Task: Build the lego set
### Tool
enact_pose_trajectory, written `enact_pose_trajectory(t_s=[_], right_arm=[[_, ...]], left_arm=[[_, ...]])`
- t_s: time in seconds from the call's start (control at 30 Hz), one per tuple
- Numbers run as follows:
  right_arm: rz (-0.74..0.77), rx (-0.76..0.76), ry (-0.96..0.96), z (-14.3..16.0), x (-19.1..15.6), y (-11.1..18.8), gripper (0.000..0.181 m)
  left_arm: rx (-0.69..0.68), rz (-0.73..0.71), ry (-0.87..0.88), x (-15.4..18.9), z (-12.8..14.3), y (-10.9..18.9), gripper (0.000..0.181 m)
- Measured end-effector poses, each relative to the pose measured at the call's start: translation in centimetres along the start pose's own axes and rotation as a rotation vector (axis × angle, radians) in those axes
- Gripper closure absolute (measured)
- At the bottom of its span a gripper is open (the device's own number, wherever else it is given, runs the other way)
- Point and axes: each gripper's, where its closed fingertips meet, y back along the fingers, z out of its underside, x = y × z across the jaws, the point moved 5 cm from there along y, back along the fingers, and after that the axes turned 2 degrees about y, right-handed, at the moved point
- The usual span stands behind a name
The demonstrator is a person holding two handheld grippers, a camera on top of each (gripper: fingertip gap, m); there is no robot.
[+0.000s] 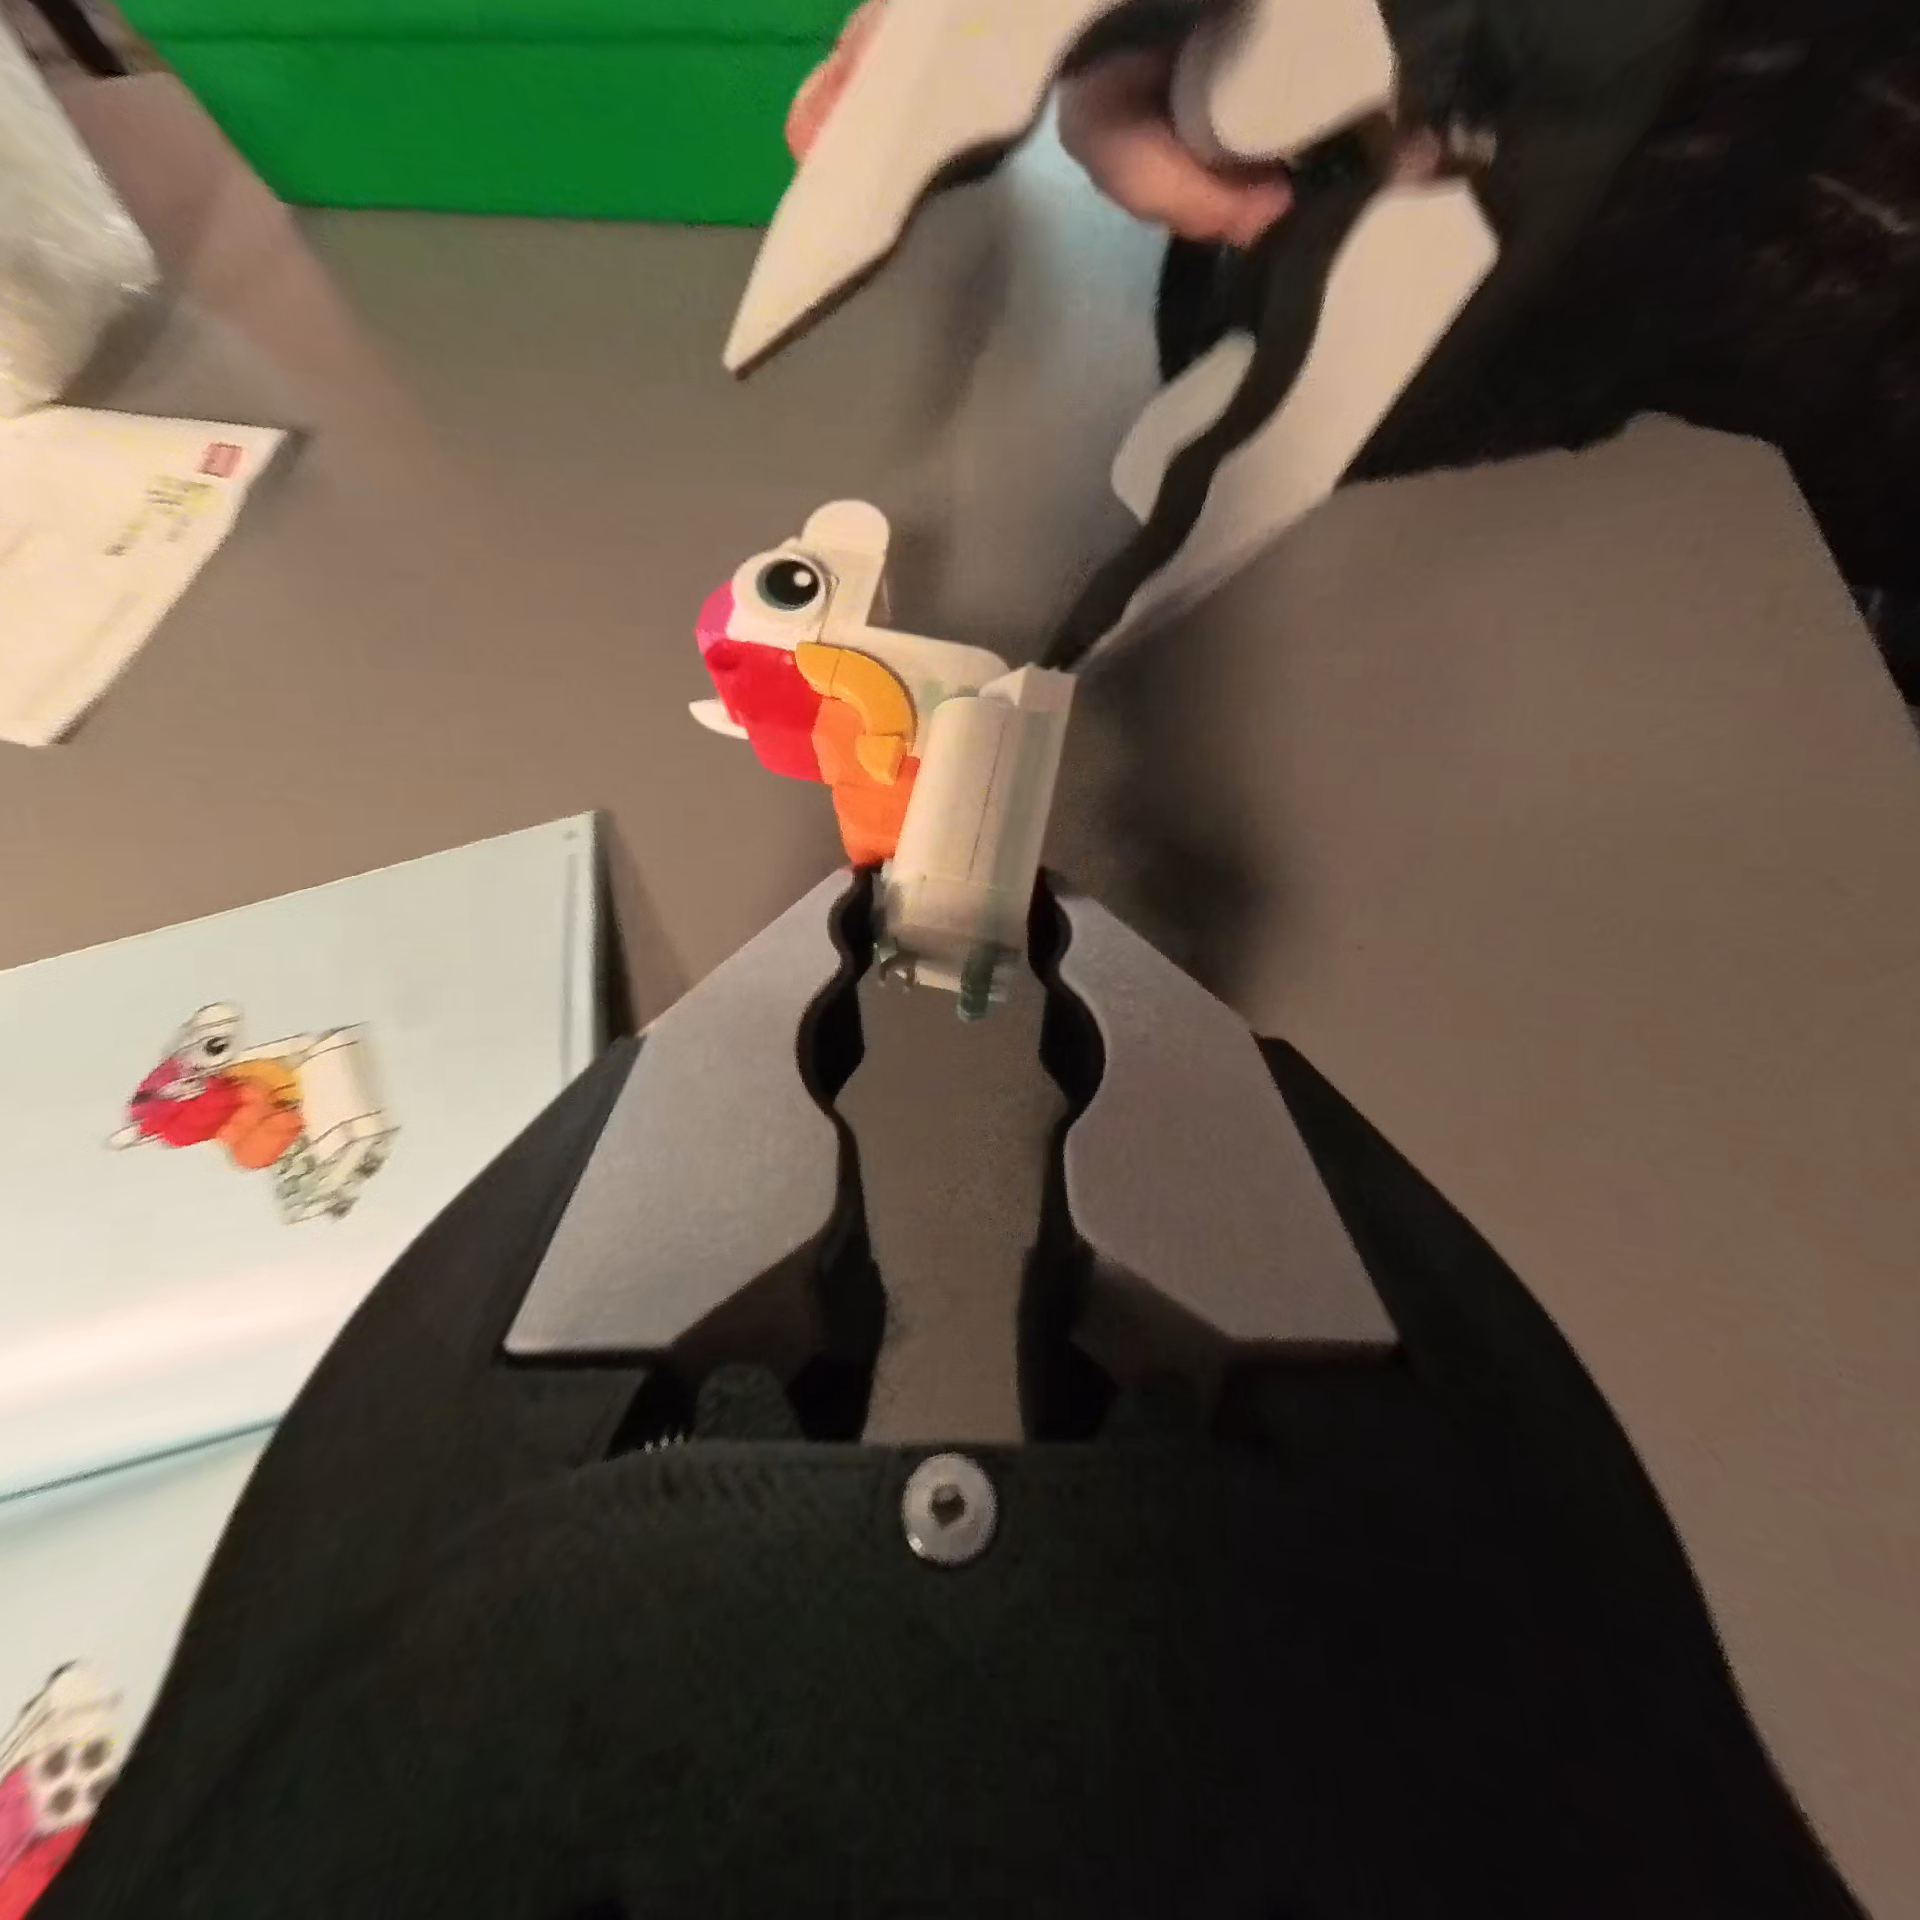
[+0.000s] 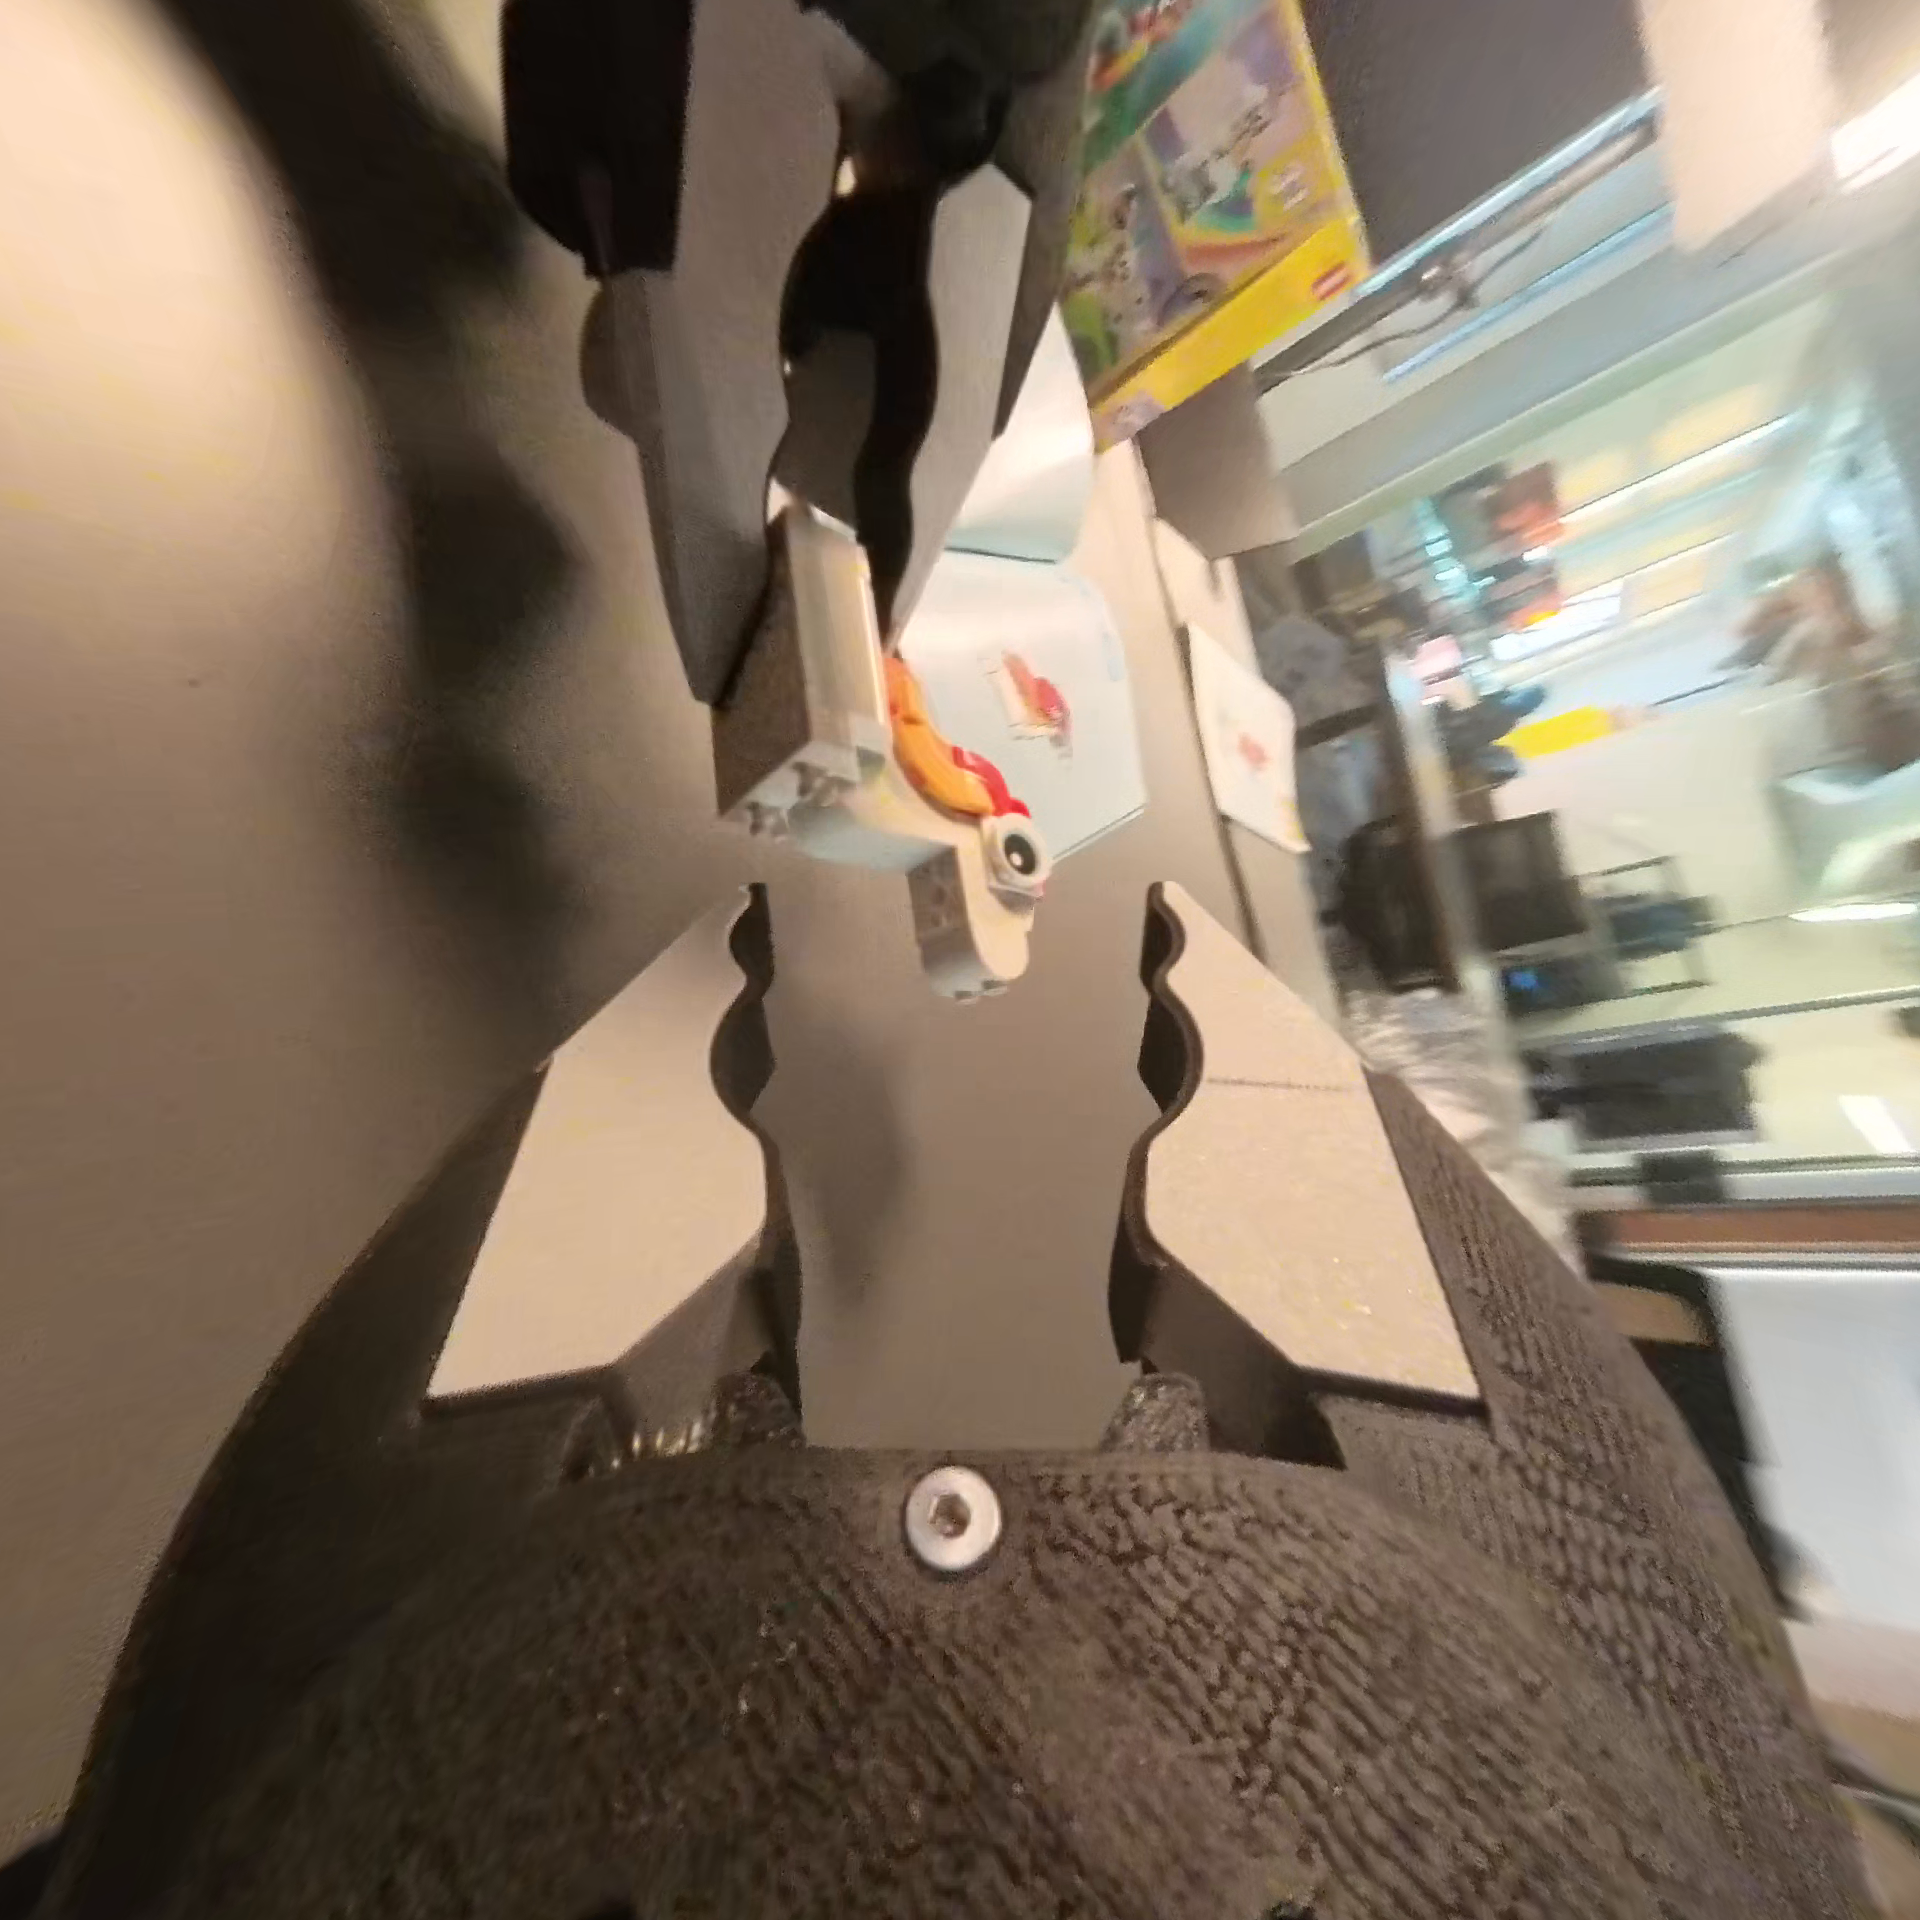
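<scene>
Pinching the lego model between left fingers.

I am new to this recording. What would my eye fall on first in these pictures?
First, the small lego animal, white with a pink, orange and yellow front and one big eye, pinched by its white end in the left gripper above the grey table. The open right gripper faces it. An instruction booklet lies to the left.

Glossy plastic lego model, matt grey table, rough-textured black tool.
</scene>
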Motion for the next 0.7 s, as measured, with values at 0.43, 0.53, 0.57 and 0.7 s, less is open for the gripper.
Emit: enact_pose_trajectory(t_s=[0.43, 0.53, 0.57, 0.7], right_arm=[[0.464, -0.031, 0.607, -0.9, -0.7, -4.2, 0.126], [0.519, -0.032, 0.64, -1.3, -0.6, -4.3, 0.13], [0.531, -0.03, 0.646, -1.4, -0.6, -4.3, 0.135], [0.563, -0.028, 0.657, -1.5, -0.5, -4.2, 0.149]], left_arm=[[0.035, -0.039, 0.006, -1.0, -0.7, 1.1, 0.153], [0.045, -0.012, 0.003, -0.5, -0.9, 1.1, 0.153], [0.047, -0.008, 0.0, -0.3, -1.0, 1.1, 0.153], [0.074, -0.012, -0.011, 0.0, -1.3, 1.2, 0.152]])
